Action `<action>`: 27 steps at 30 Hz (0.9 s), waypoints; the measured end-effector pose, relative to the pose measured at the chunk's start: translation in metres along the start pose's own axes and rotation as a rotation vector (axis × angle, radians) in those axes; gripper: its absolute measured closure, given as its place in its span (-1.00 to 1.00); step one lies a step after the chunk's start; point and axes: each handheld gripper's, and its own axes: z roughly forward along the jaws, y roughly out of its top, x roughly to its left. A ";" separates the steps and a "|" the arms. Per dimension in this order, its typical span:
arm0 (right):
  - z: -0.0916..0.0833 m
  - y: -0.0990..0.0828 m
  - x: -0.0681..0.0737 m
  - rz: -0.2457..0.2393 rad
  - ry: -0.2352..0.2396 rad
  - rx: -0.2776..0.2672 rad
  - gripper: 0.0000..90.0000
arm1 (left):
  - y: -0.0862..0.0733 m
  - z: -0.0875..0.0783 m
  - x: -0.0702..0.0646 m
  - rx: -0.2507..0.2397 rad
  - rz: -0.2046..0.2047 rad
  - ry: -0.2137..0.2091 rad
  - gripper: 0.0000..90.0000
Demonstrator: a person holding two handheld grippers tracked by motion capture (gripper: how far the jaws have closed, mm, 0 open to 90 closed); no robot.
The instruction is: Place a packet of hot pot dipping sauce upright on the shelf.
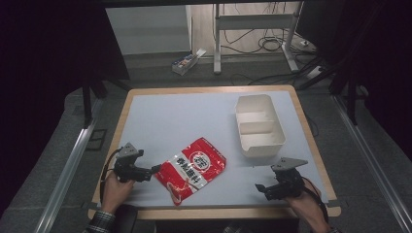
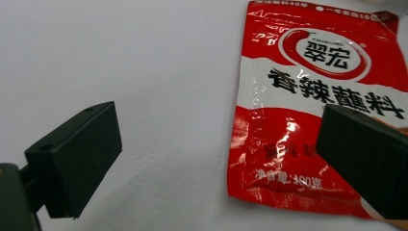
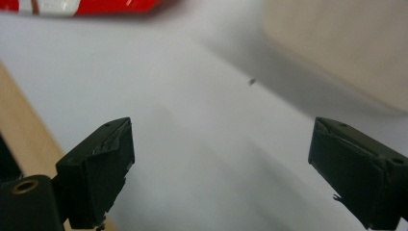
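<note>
Near the front edge of the tabletop point(image 1: 160, 109), a little left of its middle, lies a red and white sauce packet point(image 1: 192, 169), flat on the pale mat with its printed face up and one corner pointing toward the front edge. At the front left corner the left gripper point(image 1: 156, 169) is held low by a hand point(image 1: 115, 191), its tips just beside the packet's left edge; in the left gripper view its jaws stand spread wide, one over bare mat and the other over the packet's lower part, and whether that jaw touches the packet cannot be told. At the front right corner the right gripper point(image 1: 260, 189) rests in the other hand point(image 1: 305, 201), well apart from the packet, jaws likewise spread with nothing between them but bare mat. Toward the right edge, nearer the back, stands a white two-compartment box point(image 1: 259, 140), both compartments empty.
</note>
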 end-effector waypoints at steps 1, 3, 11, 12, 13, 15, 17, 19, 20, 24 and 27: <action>0.000 0.000 0.000 0.000 0.000 0.000 -0.81 | 0.001 0.003 -0.001 0.004 -0.002 0.004 -0.95; 0.001 0.001 0.000 -0.010 -0.003 -0.003 -0.81 | 0.003 0.008 -0.002 0.024 -0.006 0.025 -0.94; 0.005 0.003 0.010 -0.076 0.026 0.014 -0.81 | 0.004 0.010 0.010 0.053 -0.083 0.159 -0.95; 0.007 0.003 0.010 -0.076 0.033 0.016 -0.81 | 0.004 0.009 0.013 0.046 -0.096 0.158 -0.94; 0.008 0.002 0.011 -0.076 0.042 0.020 -0.81 | 0.004 0.009 0.015 0.046 -0.108 0.147 -0.94; 0.010 0.002 0.011 -0.080 0.056 0.030 -0.81 | 0.005 0.012 0.019 0.067 -0.103 0.123 -0.95; 0.012 0.001 0.013 -0.083 0.063 0.038 -0.81 | 0.006 0.015 0.020 0.085 -0.077 0.127 -0.94; 0.013 0.001 0.014 -0.087 0.058 0.045 -0.81 | 0.009 0.017 0.020 0.094 -0.054 0.126 -0.86; 0.013 0.001 0.014 -0.087 0.058 0.046 -0.81 | 0.010 0.018 0.019 0.100 -0.039 0.124 -0.79; 0.014 0.001 0.015 -0.095 0.060 0.048 -0.81 | 0.014 0.024 0.017 0.108 0.014 0.069 -0.14; 0.016 0.000 0.014 -0.097 0.060 0.058 -0.80 | 0.020 0.029 0.016 0.109 0.037 0.021 0.38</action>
